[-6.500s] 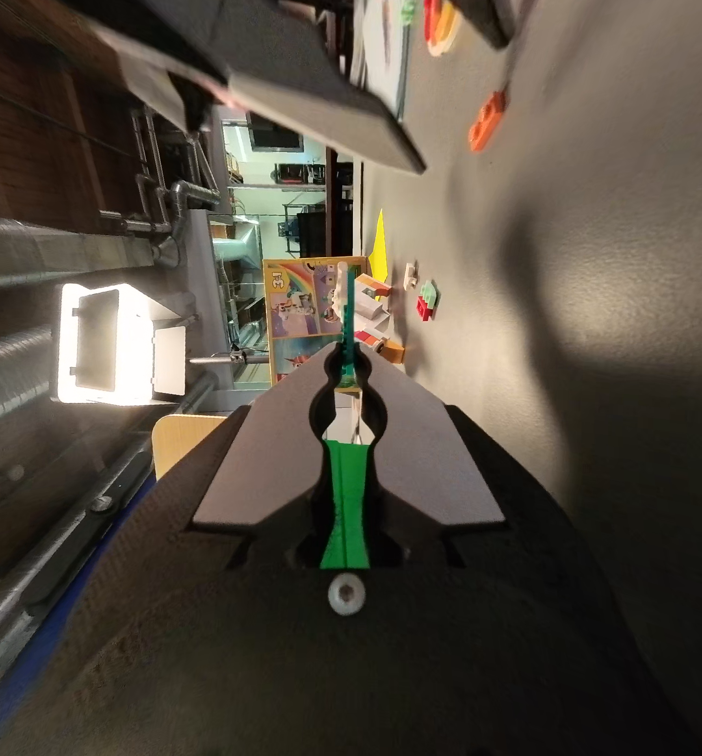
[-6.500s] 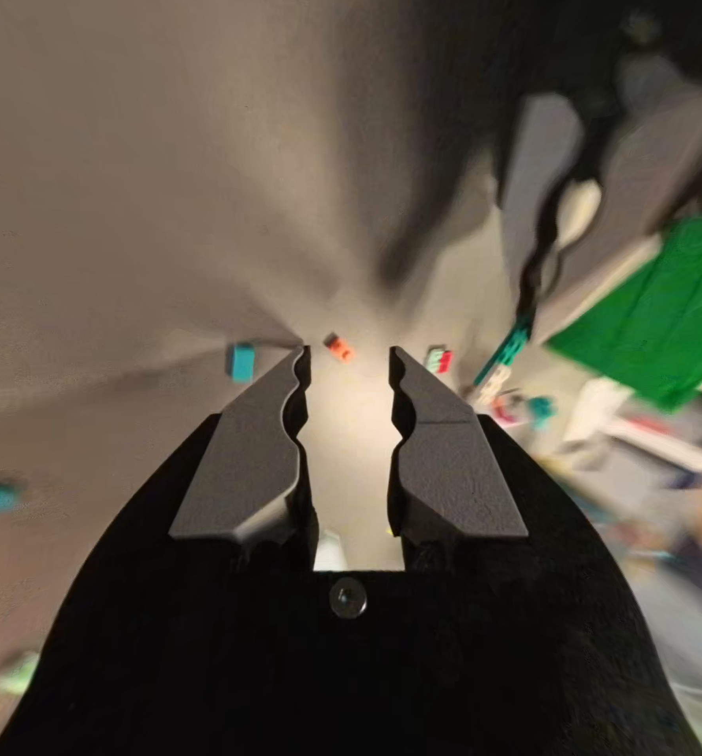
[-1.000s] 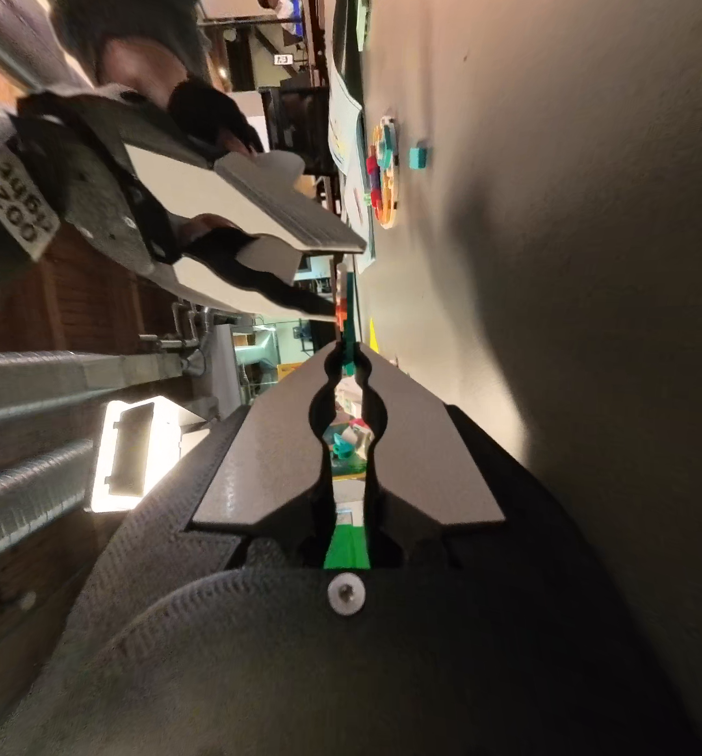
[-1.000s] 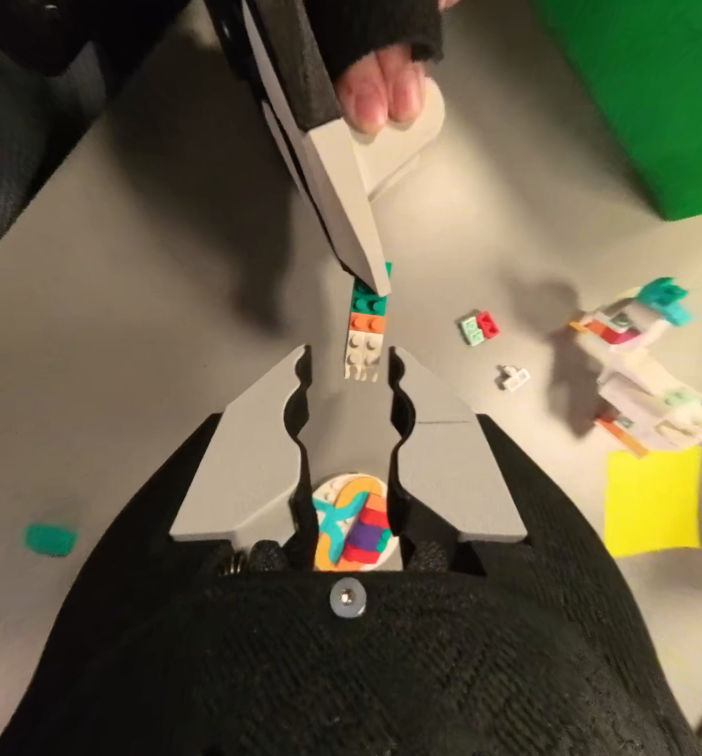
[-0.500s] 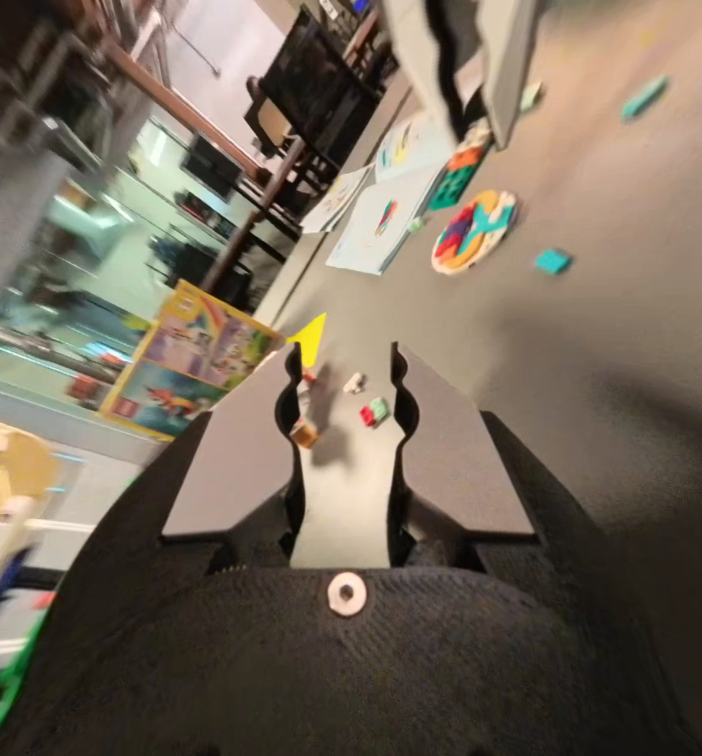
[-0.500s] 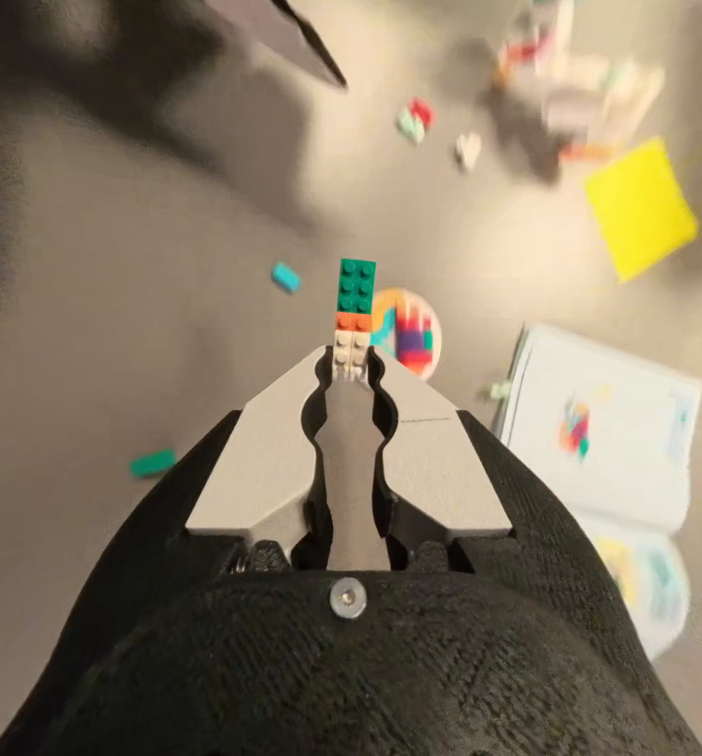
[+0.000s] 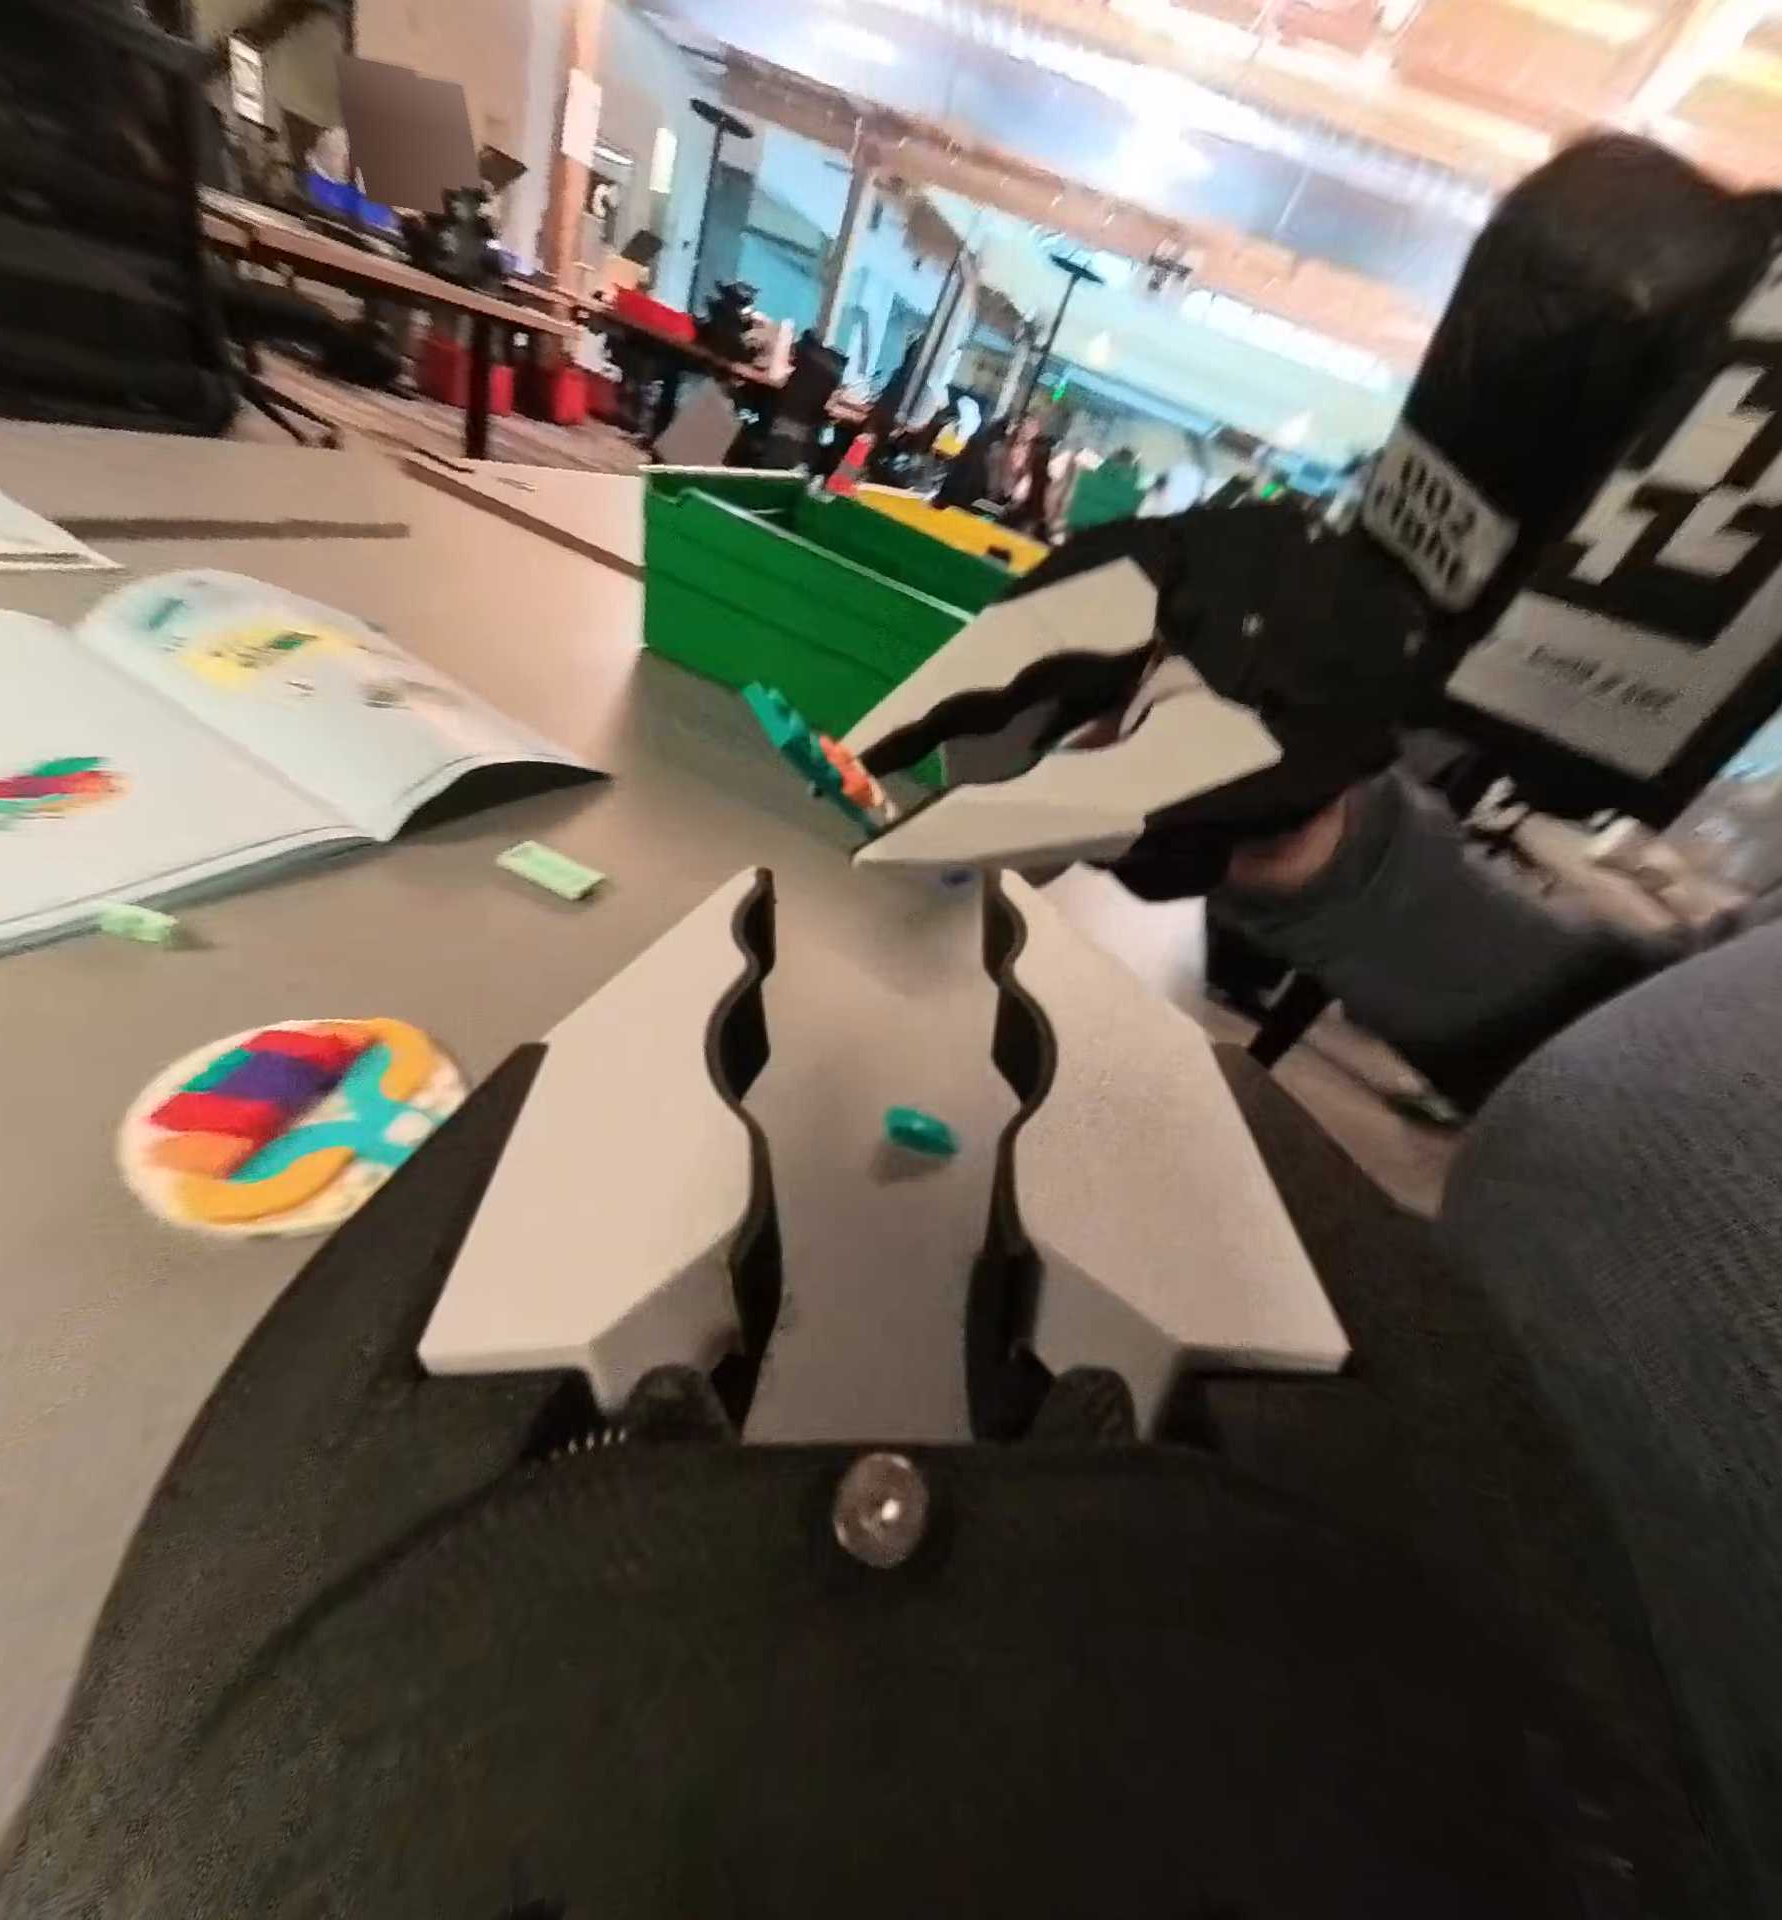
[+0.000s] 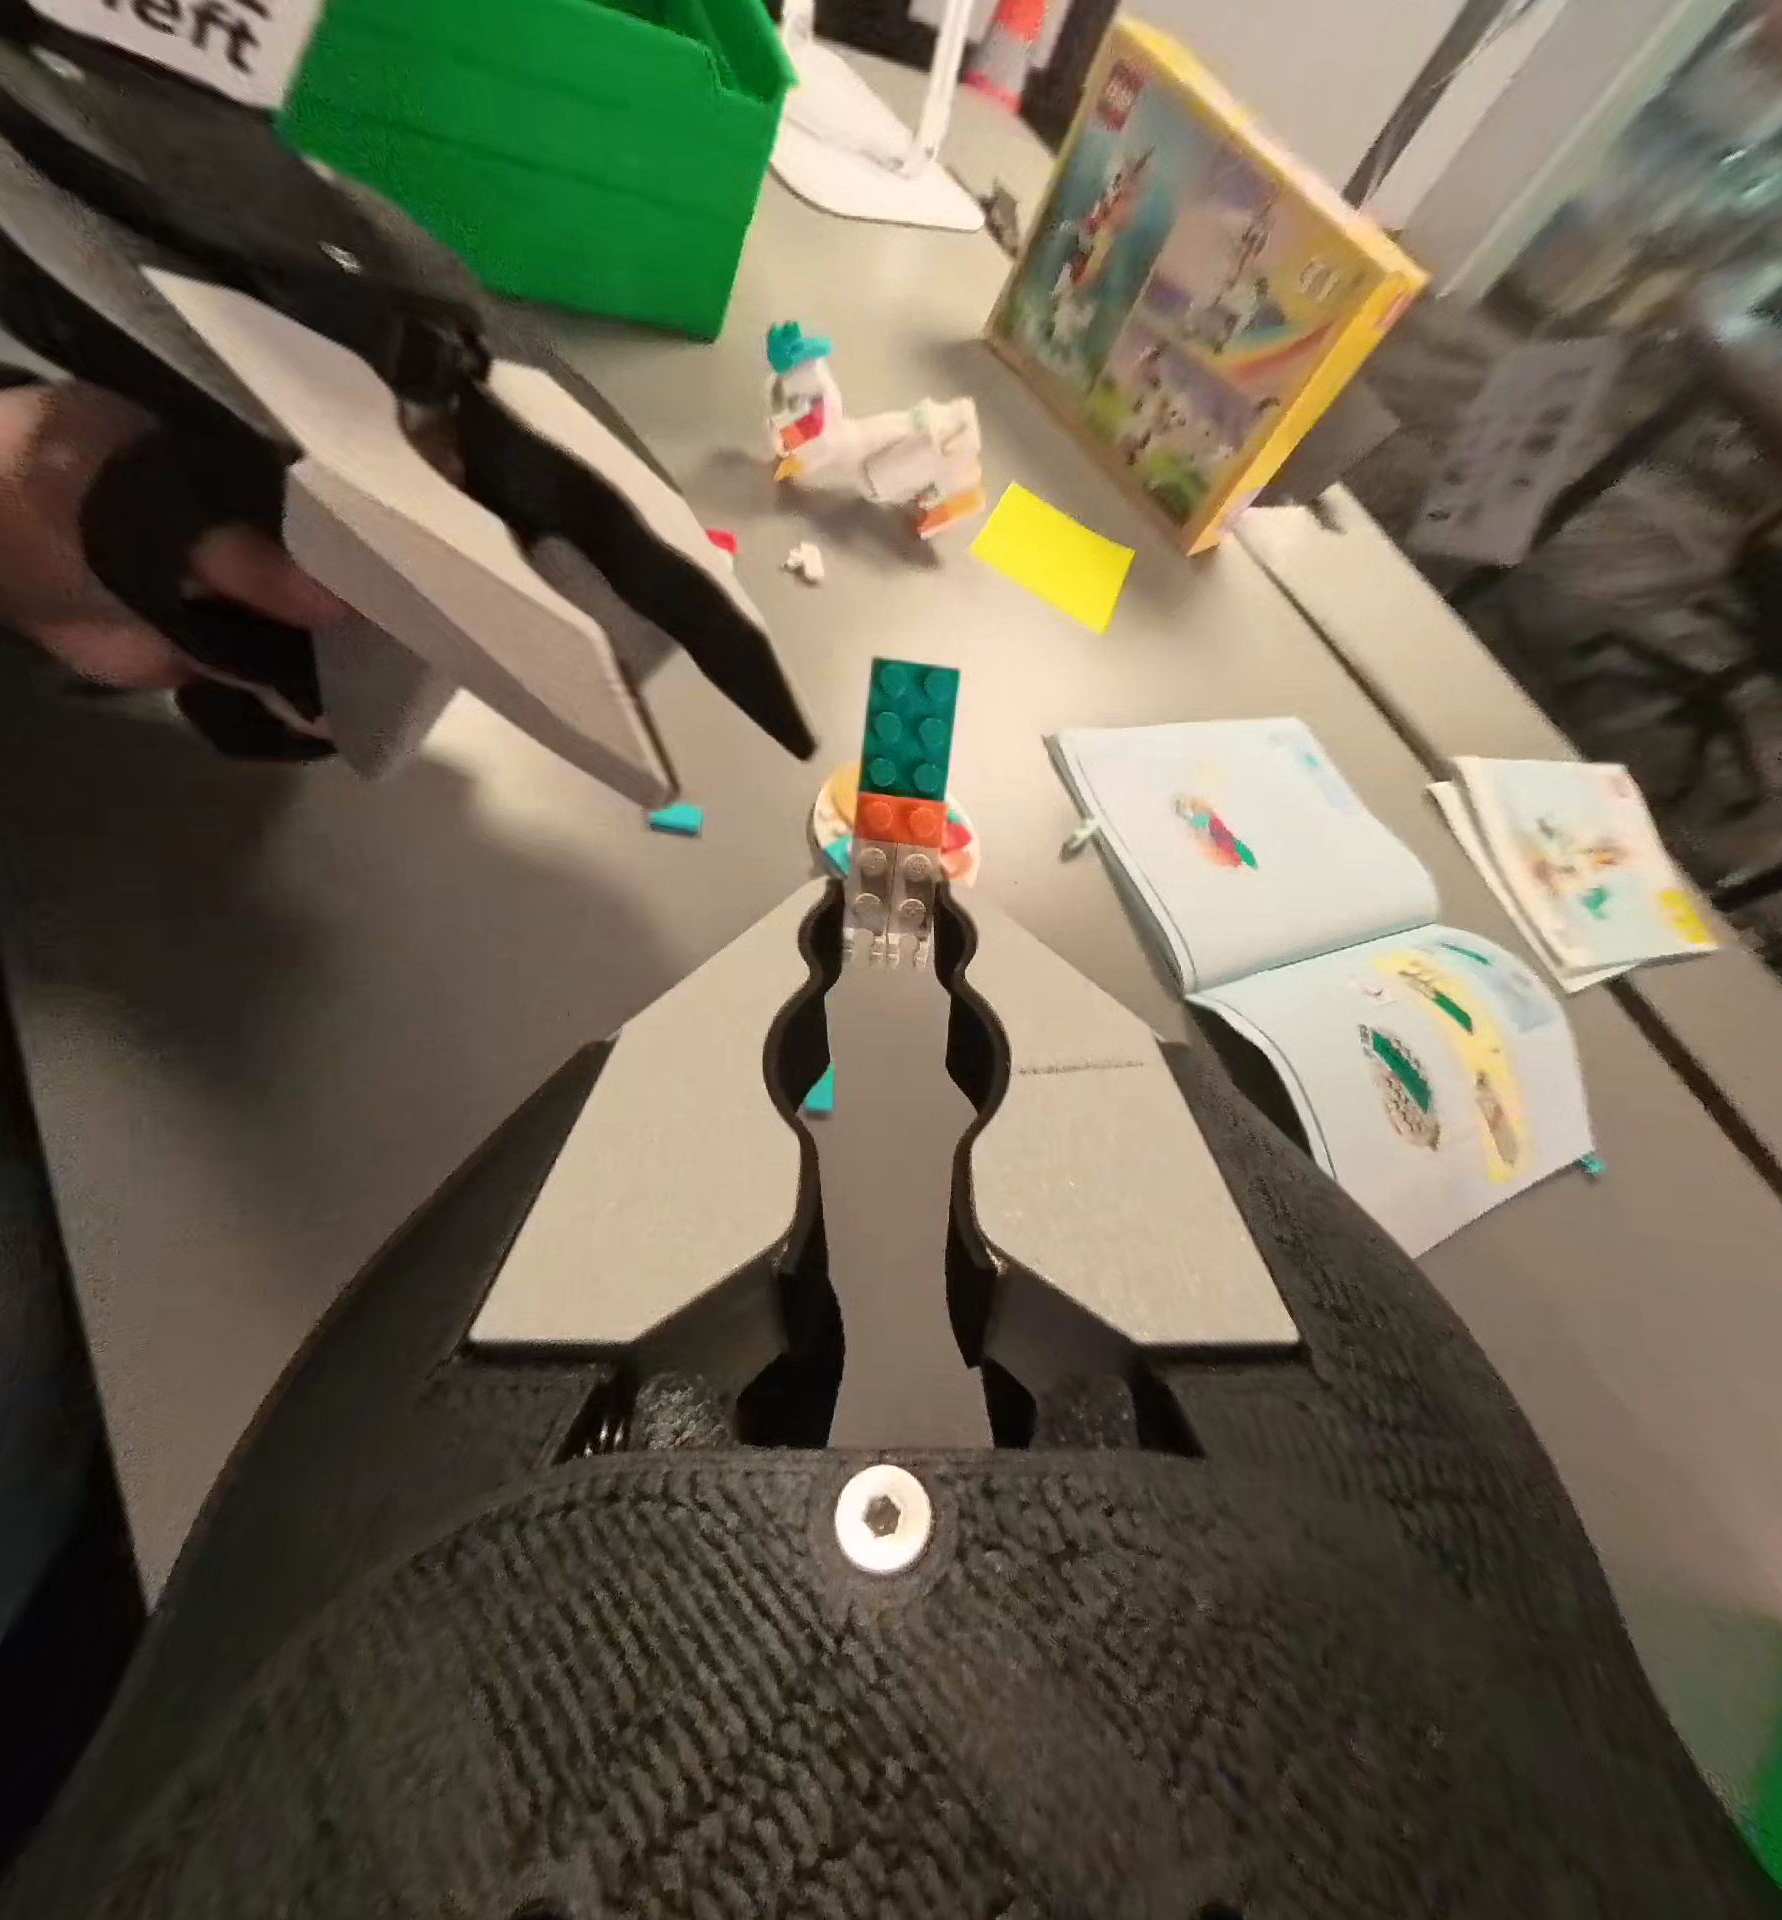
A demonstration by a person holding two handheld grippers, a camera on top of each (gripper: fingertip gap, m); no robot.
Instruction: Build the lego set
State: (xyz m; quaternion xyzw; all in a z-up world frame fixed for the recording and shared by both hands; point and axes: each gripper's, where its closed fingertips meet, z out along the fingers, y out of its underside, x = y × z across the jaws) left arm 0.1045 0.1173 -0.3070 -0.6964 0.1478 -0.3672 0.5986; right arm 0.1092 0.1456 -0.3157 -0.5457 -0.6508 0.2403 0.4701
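The right gripper (image 8: 892, 914) pinches the white end of a teal, orange and white brick strip (image 8: 902, 790), held above the grey worktop (image 8: 347, 987). The left gripper (image 7: 874, 902) hovers empty, fingers spread, over a small teal piece (image 7: 920, 1130).

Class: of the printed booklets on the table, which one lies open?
The booklet nearest the round colourful piece lies open, pages spread; the booklet beyond it stays closed.
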